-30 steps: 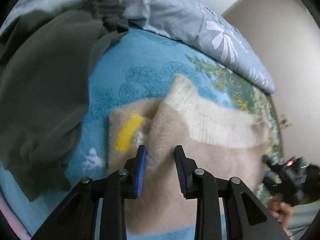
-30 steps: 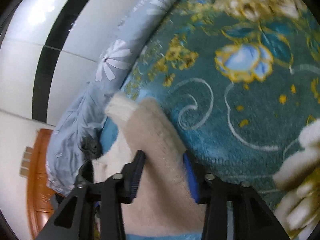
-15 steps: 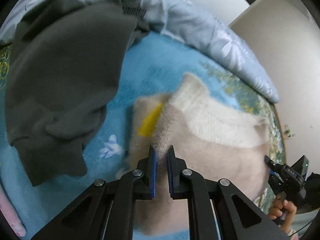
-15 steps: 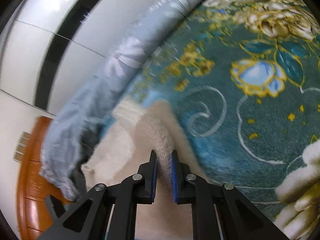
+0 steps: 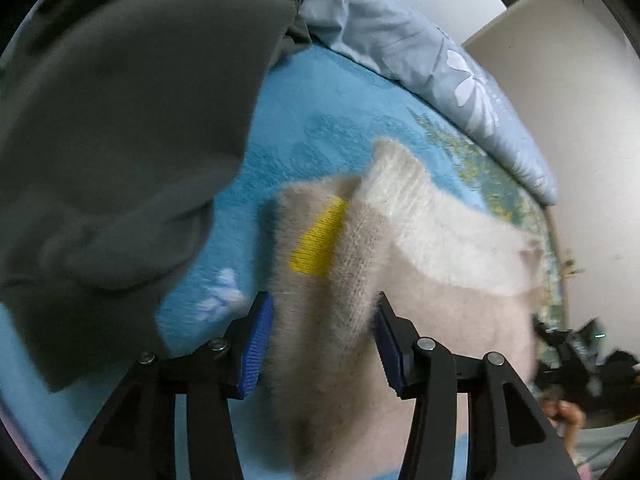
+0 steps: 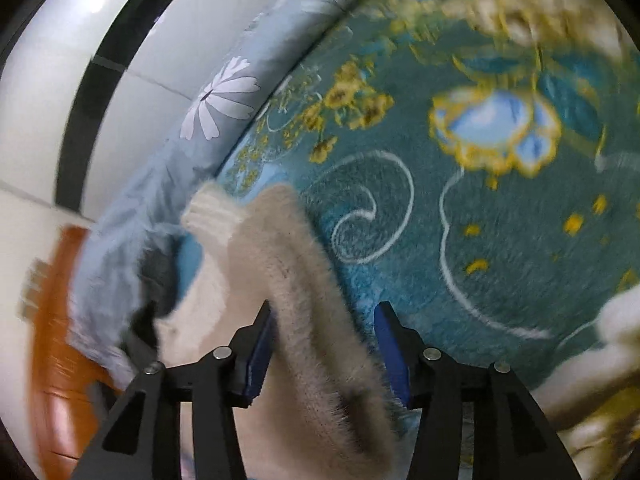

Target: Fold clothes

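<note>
The beige fuzzy sweater is lying folded on the blue floral blanket. The left gripper and right gripper are both standing open, each straddling a raised fold, probably to release it.

— How many clothes are out?
— Two: one beige sweater and one grey garment.
— And bedding?
— One quilt, one blanket.

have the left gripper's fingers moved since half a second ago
Yes. The left gripper was pinched on the beige sweater; its fingers now stand spread either side of the fold.
</note>
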The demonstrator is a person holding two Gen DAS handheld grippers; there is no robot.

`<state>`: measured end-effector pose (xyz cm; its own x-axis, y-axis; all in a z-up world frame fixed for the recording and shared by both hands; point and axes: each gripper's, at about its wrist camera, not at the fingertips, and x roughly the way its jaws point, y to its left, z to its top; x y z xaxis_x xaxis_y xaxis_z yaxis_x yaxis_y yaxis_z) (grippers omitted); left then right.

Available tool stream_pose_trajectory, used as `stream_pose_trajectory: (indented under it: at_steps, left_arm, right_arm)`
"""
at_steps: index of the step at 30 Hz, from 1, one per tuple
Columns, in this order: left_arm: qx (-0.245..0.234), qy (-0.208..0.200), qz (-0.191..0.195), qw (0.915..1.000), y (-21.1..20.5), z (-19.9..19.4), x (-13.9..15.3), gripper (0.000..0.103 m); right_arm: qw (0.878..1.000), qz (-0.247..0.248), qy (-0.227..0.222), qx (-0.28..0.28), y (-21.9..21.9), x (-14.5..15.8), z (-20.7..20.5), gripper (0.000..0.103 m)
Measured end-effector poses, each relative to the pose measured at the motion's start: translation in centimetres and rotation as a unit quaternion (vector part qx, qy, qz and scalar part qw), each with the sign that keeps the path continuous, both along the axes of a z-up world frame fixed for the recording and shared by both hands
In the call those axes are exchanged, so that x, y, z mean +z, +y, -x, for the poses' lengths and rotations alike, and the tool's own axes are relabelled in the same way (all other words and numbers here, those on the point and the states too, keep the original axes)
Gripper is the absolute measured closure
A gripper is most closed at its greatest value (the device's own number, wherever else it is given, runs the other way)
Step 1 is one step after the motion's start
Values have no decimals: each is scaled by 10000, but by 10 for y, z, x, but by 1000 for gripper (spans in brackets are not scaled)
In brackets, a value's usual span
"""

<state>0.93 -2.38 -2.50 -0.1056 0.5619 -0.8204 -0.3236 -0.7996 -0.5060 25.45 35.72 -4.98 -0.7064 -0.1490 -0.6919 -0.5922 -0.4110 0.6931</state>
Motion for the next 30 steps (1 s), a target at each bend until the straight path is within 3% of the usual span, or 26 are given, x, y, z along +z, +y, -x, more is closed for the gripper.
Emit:
stream_pose_trajectory:
  at_steps: [3,7,11,15,20,23,26,30]
  left_arm:
    - [-25,-190,-146,9997,0,6,-6,49]
    - [38,-353,-301,9989,-3,9,-7,50]
    - [58,-229,-275,9993,-2,2,0,64]
    - [41,1,-146,9999,1,-1,17,73]
    - [-128,114,-225,9996,-2,-3,49,78]
    - [-229,157,-314,9991,-7,-5,68,93]
    - [-313,157,-512,9981,-17,-9,86,93]
    - [-355,-36,-379,9986,-18,-8,85,93]
  right_arm:
    - [9986,500,159,-70,6,-13,-2,49]
    - [9977,628,206,-139,7,-17,0,47]
    - [9976,604,254,-239,-3,-13,7,62]
    - [9980,480,246,-341,-9,2,5,75]
    - [9963,532,514,-444,-21,25,-11,78]
    - [9962,513,558,-426,-32,39,-18,78]
    - [9962,478,640,-360,-44,56,-25,79]
    - [9977,241,512,-372,-56,69,-32,79]
